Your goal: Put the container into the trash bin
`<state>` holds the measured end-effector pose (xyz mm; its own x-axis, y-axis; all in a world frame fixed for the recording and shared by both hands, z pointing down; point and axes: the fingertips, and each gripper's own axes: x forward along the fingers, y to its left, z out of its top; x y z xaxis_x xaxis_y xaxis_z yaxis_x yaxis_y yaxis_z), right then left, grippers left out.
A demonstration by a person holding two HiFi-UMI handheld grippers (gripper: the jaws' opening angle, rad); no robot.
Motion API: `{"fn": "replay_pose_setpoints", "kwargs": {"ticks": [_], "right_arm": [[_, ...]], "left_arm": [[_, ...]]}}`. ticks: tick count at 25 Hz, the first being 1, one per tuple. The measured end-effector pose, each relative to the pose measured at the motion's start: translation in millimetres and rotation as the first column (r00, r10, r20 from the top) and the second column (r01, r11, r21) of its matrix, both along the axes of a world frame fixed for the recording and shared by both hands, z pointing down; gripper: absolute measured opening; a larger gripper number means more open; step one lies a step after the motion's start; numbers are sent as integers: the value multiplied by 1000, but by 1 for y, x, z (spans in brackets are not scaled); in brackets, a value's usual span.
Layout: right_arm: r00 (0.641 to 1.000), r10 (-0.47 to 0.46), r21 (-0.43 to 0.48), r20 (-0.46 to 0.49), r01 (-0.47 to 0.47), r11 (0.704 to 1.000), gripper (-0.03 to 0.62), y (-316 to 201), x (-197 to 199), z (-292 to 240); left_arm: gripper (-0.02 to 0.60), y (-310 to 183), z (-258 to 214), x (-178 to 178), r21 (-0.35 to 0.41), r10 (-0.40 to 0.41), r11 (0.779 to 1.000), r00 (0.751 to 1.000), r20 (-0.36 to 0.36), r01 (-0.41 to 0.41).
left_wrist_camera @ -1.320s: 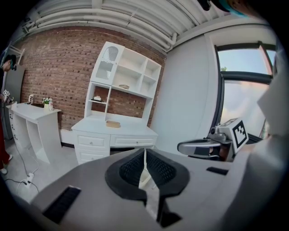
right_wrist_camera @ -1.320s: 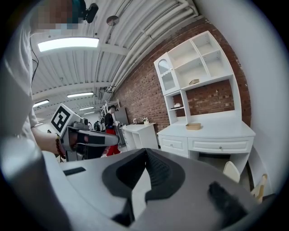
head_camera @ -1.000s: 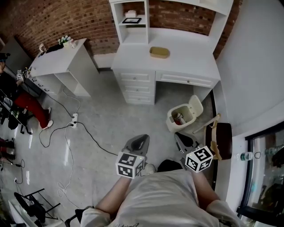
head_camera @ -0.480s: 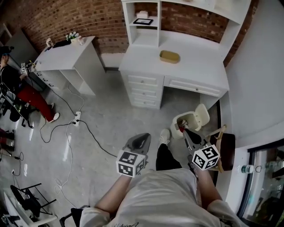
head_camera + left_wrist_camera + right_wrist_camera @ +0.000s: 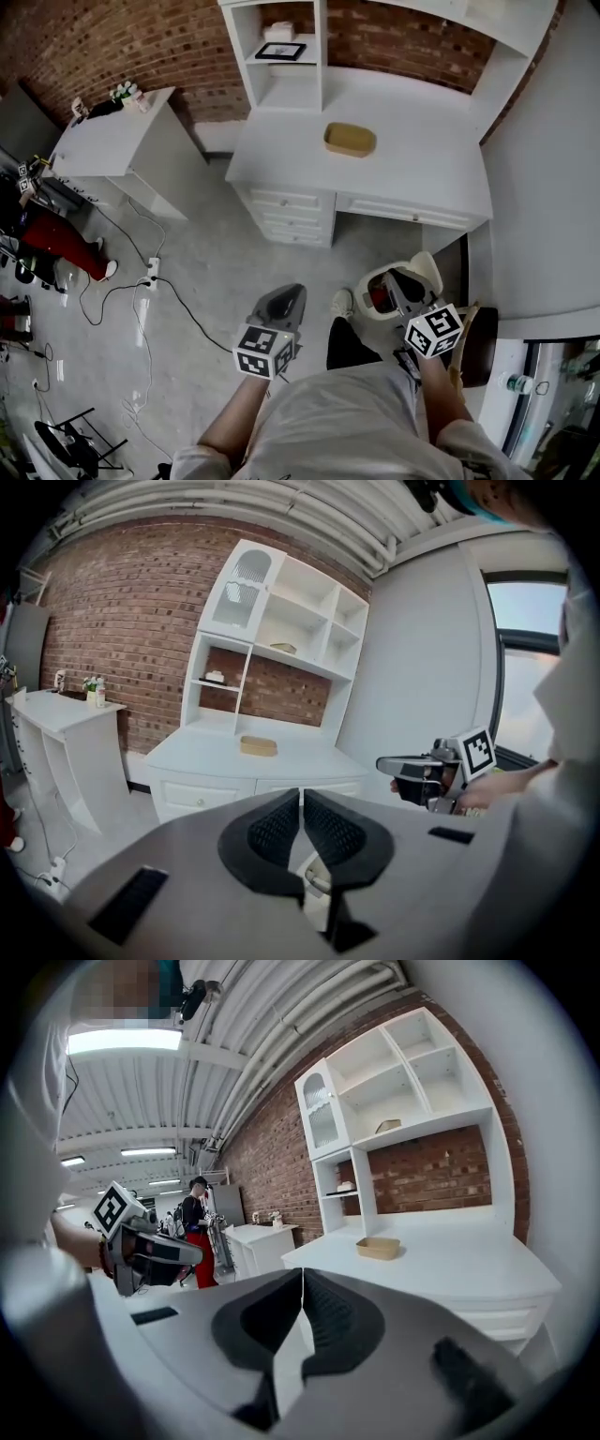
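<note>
while the container (image 5: 350, 139) rests on the white desk (image 5: 412, 178), you hold the left gripper (image 5: 284, 298) and right gripper (image 5: 396, 281) fully closed and empty, the right one near the open trash bin (image 5: 367, 298).

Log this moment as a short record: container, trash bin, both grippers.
container: tan tray on the white desk, untouched
trash bin: on the floor in front of the desk, lid open
left gripper: jaws together, empty
right gripper: jaws together, empty
task status: container not yet picked up
</note>
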<state>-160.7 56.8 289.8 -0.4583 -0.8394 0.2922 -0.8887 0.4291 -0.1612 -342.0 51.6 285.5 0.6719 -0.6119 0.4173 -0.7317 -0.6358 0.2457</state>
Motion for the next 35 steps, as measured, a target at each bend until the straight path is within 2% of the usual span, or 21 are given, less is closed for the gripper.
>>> {"fn": "replay_pose_setpoints", "kwargs": {"ticks": [6,12,23,35], "right_arm": [[997,-77,-17,-21,77,997,28,-102,32,-10],[994,-113,-57,-1,112,992,28,-178,60,-10],[990,-139,-92,-4,138,986,28,-241,90,-1],[999,-39,-133,3,39,990,26,-285,109,9]], "left_arm": [[26,-107,-11,51,-1,-5,1000,1000,-16,5],[26,-185,-21,88,2,-23,1000,999,-22,23],[26,-239,-24,120,9,-42,999,999,30,42],[26,-291,-13,142,3,32,999,998,47,-32]]}}
